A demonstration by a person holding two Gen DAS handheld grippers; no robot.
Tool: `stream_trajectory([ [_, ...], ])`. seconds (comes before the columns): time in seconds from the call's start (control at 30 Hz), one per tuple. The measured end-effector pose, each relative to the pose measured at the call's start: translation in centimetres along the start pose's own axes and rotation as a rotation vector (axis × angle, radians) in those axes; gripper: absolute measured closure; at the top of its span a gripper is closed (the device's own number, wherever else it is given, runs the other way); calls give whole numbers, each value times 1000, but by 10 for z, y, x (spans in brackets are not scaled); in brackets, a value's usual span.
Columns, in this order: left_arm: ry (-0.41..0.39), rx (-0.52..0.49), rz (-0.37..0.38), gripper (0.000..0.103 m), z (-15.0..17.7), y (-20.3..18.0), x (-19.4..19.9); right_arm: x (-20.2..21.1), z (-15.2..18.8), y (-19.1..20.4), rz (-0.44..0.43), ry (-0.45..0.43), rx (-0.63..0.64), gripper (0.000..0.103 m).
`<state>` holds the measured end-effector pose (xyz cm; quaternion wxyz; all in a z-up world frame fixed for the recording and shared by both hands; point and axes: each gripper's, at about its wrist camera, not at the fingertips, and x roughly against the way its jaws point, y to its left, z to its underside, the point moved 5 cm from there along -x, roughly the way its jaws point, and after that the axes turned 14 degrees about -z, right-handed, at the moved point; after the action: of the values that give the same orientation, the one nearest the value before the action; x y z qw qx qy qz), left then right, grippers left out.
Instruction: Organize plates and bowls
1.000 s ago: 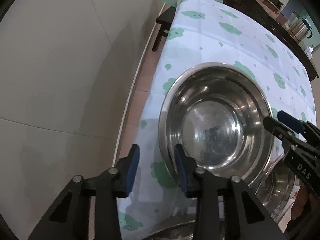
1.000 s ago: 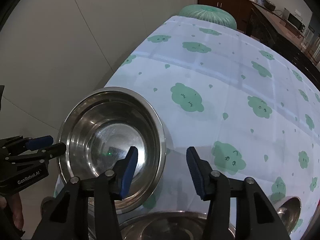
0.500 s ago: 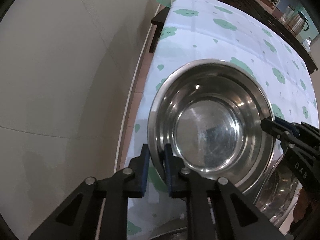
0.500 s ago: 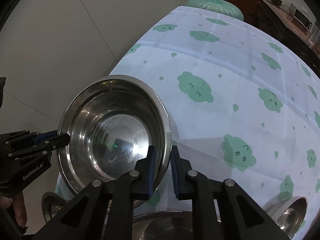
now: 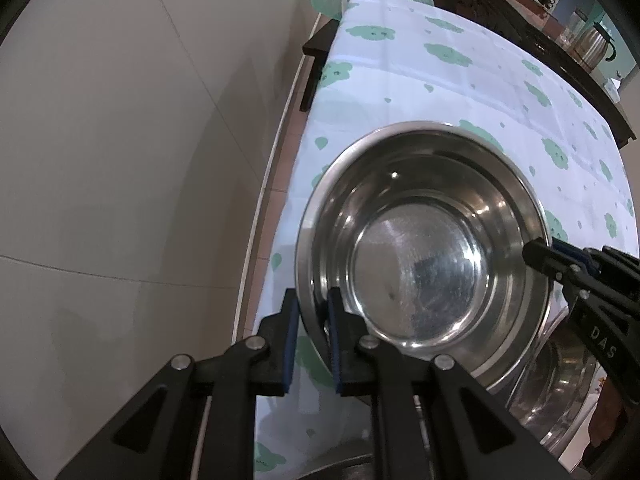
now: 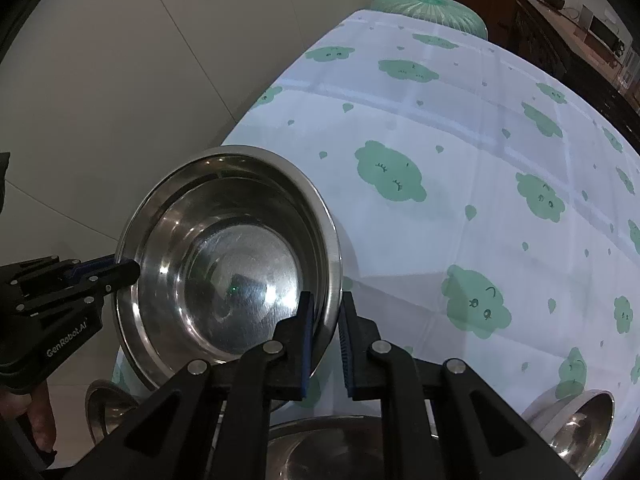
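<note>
Got the big steel bowl pinched on opposite sides right now: my left gripper is clamped on the rim nearest me in that view, one pad inside the wall and one outside, and my right gripper has the same bite on the other side. Looks to me like it's lifted off the tablecloth and tipped, with the far rim higher.

What worries me: thin, slick rim, small pads. If one hand goes faster or twists, I think the bowl pivots in the pads and slips out. Directly below my fingers there's another bowl, so a drop means a clang or a dent. It's also hanging close to the table edge on my left side, floor right past it.

View differences: only the right cam shows a small bowl off to the right of my fingers and another one low left. Only the left cam shows a kettle way ahead.
</note>
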<state>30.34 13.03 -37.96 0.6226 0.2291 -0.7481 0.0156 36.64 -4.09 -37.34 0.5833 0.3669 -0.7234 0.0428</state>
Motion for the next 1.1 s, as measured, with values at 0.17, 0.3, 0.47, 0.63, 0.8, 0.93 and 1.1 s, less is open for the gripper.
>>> stream_trajectory([
  [0.17, -9, 4, 1, 92, -2, 3, 6, 4, -2, 1, 0, -11, 6, 90],
  [0.3, -15, 9, 4, 92, -1, 7, 14, 8, -2, 2, -2, -17, 11, 90],
  [0.47, -26, 14, 2, 92, 0, 10, 23, 14, -3, 5, -3, -21, 18, 90],
  [0.63, -36, 18, -2, 92, 1, 15, 33, 21, -5, 11, -4, -28, 28, 90],
  [0.8, -47, 25, -4, 92, 3, 18, 41, 28, -5, 19, -6, -39, 38, 90],
  [0.93, -56, 25, -2, 92, 5, 21, 47, 34, -4, 23, -3, -47, 43, 90],
  [1.1, -64, 23, 1, 92, 10, 26, 54, 42, 0, 30, -5, -51, 48, 90],
])
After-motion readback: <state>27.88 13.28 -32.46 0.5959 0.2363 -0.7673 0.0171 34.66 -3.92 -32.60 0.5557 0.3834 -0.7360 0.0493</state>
